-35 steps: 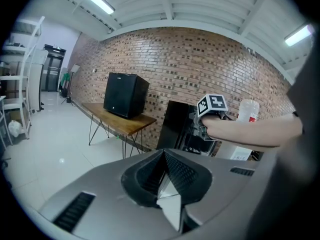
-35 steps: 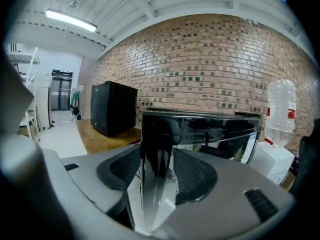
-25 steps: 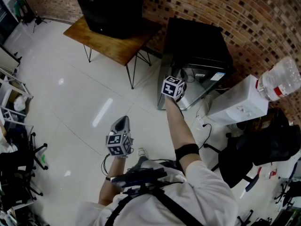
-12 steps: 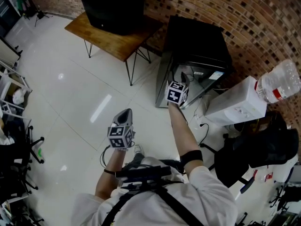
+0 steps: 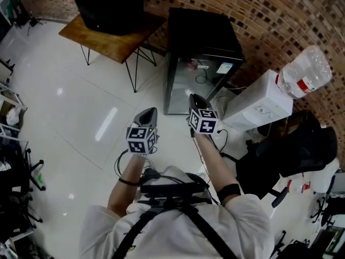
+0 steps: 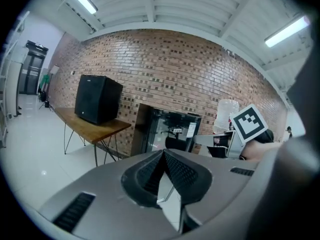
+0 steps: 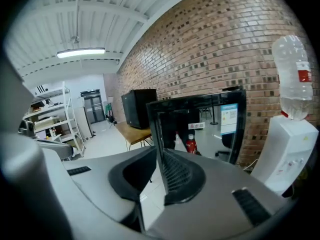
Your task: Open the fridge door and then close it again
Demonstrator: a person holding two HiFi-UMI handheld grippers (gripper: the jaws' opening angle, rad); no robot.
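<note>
The small black fridge (image 5: 202, 34) stands against the brick wall, and its glass door (image 5: 195, 85) looks flush with the cabinet. My right gripper (image 5: 194, 97) hovers just in front of the door's lower edge without touching it. Its jaws are closing, with nothing between them. The right gripper view shows the tips (image 7: 159, 151) meeting, with the glass door (image 7: 200, 119) and a red bottle (image 7: 191, 145) beyond. My left gripper (image 5: 149, 111) hangs shut and empty over the floor to the left of the fridge. Past its jaws (image 6: 163, 151) in the left gripper view stands the fridge (image 6: 167, 131).
A wooden table (image 5: 116, 39) carrying a black box (image 5: 108, 7) stands left of the fridge. To the right are a white water dispenser (image 5: 259, 104) with its bottle (image 5: 302, 72) and a black chair (image 5: 291, 152). Cables (image 5: 218, 139) lie on the floor.
The fridge door has swung from open to shut. My right gripper has drawn back from it toward me, and the left gripper has moved up beside it.
</note>
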